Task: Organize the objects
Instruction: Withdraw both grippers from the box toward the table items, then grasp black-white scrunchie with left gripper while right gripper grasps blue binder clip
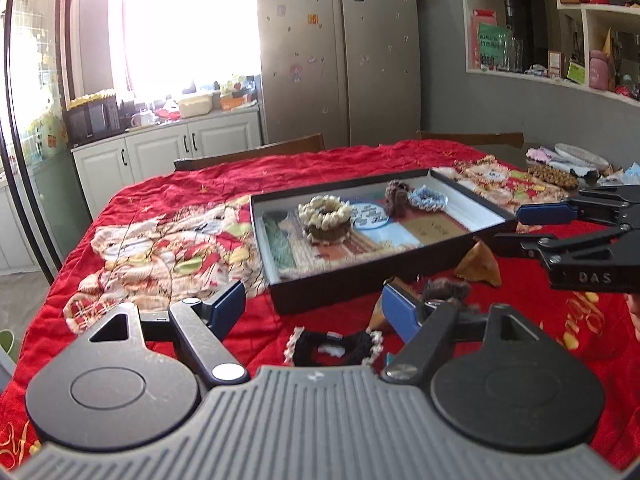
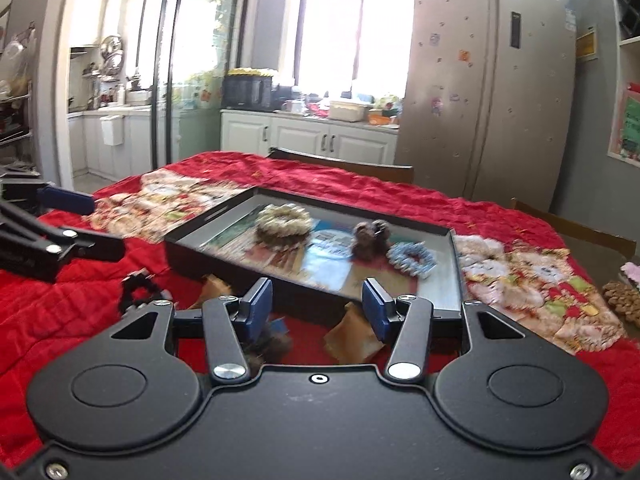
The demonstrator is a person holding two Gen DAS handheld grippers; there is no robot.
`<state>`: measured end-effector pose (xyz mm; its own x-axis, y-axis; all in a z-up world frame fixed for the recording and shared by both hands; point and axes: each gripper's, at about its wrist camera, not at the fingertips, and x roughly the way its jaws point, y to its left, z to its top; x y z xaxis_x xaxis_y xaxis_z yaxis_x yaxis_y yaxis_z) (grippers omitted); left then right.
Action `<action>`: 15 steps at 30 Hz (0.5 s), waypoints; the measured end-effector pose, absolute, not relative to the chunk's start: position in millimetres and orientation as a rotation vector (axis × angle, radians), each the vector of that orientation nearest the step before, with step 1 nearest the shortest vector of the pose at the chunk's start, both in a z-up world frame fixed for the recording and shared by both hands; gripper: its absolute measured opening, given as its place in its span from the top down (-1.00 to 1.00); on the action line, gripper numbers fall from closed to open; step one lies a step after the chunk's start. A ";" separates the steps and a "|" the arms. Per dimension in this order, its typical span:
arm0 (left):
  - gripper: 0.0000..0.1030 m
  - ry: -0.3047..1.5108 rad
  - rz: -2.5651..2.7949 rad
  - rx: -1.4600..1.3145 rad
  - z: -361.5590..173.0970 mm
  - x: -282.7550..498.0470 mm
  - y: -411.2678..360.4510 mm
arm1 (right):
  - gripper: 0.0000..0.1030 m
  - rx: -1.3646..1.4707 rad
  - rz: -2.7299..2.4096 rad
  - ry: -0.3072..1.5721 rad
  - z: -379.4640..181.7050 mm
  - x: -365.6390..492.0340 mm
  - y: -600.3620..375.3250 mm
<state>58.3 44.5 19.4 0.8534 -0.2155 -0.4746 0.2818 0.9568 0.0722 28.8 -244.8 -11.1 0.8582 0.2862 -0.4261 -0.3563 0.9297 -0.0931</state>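
Observation:
A shallow black box lies on the red quilt and holds a cream scrunchie, a brown fuzzy scrunchie and a light blue scrunchie. In front of the box lie a black scrunchie with white trim, a brown fuzzy one and tan paper pieces. My left gripper is open above the black scrunchie. My right gripper is open over the tan pieces; it also shows in the left wrist view.
The table is covered by a red quilt with a bear print. Beaded and cloth items lie at the far right end. Wooden chair backs stand behind the table. A fridge and white cabinets are beyond.

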 end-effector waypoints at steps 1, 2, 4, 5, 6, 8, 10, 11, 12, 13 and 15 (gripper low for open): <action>-0.63 0.487 -0.261 0.146 18.1 58.0 45.9 | 0.07 -0.177 0.354 0.426 -13.9 25.9 -242.3; -0.63 0.493 -0.261 0.152 16.1 57.2 47.0 | 0.07 -0.181 0.366 0.430 -16.6 23.9 -239.8; -0.63 0.504 -0.262 0.158 11.8 55.6 48.4 | 0.07 -0.193 0.394 0.438 -22.0 21.5 -233.0; -0.63 0.510 -0.262 0.160 9.5 55.4 49.7 | 0.07 -0.198 0.414 0.442 -25.1 19.6 -229.3; -0.63 0.519 -0.264 0.162 6.7 55.1 50.6 | 0.07 -0.202 0.431 0.445 -28.0 18.6 -225.3; -0.64 0.537 -0.267 0.164 1.2 55.1 52.7 | 0.07 -0.213 0.470 0.454 -33.2 16.9 -217.5; -0.63 0.553 -0.267 0.158 -2.8 55.3 55.0 | 0.07 -0.228 0.500 0.461 -38.0 16.4 -209.5; -0.63 0.560 -0.268 0.152 -4.3 56.0 56.5 | 0.07 -0.235 0.518 0.464 -39.7 16.2 -205.8; -0.63 0.566 -0.270 0.143 -5.6 56.7 58.4 | 0.07 -0.238 0.537 0.465 -41.0 15.6 -202.4; -0.63 0.570 -0.274 0.133 -6.5 57.2 59.7 | 0.07 -0.243 0.559 0.465 -42.4 15.1 -198.7; -0.63 0.576 -0.280 0.109 -8.0 59.0 61.7 | 0.07 -0.261 0.591 0.466 -45.2 13.4 -190.7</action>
